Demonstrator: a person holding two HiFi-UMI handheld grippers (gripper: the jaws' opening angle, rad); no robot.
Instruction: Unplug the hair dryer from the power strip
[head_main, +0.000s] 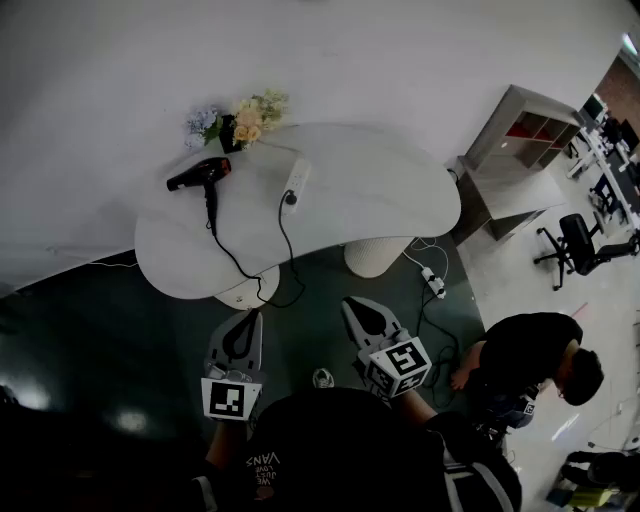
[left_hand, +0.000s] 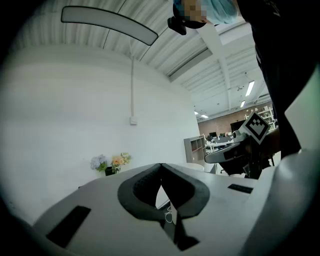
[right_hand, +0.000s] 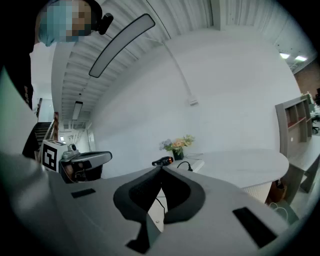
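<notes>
Both tongs are closed on nothing: left gripper (head_main: 256, 318) and right gripper (head_main: 350, 305) hang side by side, well short of the table (head_main: 390, 190). Far ahead of the left one lies the hair dryer (head_main: 200, 173); ahead between them, the power strip (head_main: 297, 178), plug (head_main: 290, 199) seemingly seated (approach stage, I judge). Next: reach forward, open, pinch the plug.
</notes>
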